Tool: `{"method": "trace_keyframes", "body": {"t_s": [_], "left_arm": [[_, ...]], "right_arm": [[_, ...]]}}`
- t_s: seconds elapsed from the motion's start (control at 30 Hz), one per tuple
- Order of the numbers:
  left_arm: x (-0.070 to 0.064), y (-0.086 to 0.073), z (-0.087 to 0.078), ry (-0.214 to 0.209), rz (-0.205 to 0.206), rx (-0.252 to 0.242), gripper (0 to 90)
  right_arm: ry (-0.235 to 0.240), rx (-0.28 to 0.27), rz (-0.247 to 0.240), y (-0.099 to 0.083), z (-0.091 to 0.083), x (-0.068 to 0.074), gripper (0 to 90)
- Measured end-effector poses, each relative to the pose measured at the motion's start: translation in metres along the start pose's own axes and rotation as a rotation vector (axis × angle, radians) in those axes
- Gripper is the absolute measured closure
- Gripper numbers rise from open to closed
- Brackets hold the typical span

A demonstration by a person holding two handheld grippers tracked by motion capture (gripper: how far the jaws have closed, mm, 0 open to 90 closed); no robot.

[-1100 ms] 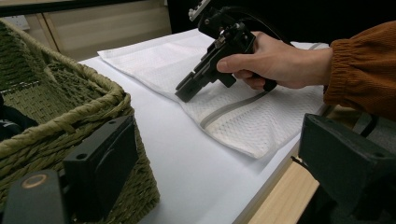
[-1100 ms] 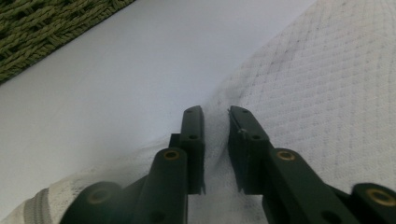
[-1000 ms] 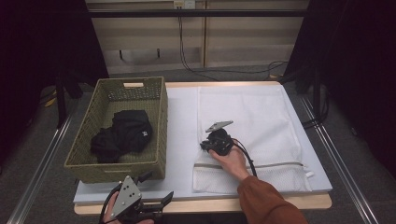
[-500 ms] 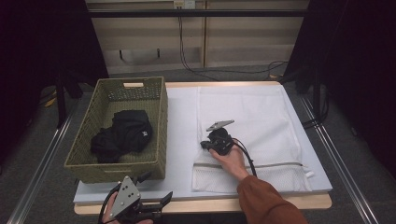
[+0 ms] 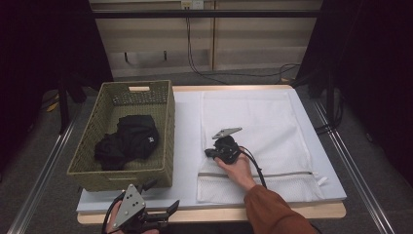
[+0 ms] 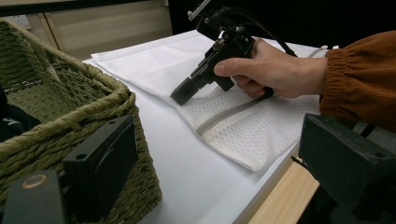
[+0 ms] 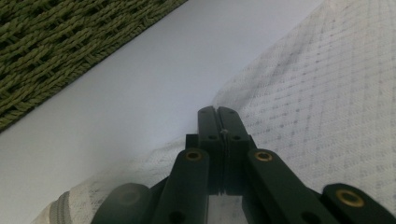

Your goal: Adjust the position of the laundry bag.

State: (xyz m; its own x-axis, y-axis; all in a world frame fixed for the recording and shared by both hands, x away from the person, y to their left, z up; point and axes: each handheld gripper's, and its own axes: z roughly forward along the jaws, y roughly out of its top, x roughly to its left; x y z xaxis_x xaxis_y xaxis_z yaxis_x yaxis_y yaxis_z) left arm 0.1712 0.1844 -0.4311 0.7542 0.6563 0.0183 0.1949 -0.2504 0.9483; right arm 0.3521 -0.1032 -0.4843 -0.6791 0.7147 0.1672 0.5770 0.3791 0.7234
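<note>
White mesh zip bag (image 5: 263,126) lies flat on the tabletop (image 5: 187,146), right of the olive woven basket (image 5: 168,122) holding black clothing (image 5: 129,139). Your right tool (image 5: 212,153) sits at the bag's left edge, jaws closed together, possibly pinching mesh. Lift carelessly and thin fabric likely slips. Left tool (image 5: 168,208) hangs wide open, empty, off the near edge.

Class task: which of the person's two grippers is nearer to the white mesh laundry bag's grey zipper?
Right. The right gripper rests on the white mesh laundry bag, just above its grey zipper. The left gripper hangs off the table's front edge, beside the green woven basket.
</note>
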Motion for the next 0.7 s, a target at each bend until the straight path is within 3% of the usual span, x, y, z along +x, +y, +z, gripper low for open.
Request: {"method": "trace_keyframes", "body": {"t_s": [0.23,0.7], "left_arm": [[0.000,0.000,-0.001,0.006,-0.003,-0.003,11.7],[0.000,-0.001,-0.003,0.012,-0.006,-0.004,11.7]], "right_arm": [[0.027,-0.013,0.005,0.002,0.005,0.006,89.0],[0.075,-0.018,-0.030,0.008,0.018,0.025,89.0]]}}
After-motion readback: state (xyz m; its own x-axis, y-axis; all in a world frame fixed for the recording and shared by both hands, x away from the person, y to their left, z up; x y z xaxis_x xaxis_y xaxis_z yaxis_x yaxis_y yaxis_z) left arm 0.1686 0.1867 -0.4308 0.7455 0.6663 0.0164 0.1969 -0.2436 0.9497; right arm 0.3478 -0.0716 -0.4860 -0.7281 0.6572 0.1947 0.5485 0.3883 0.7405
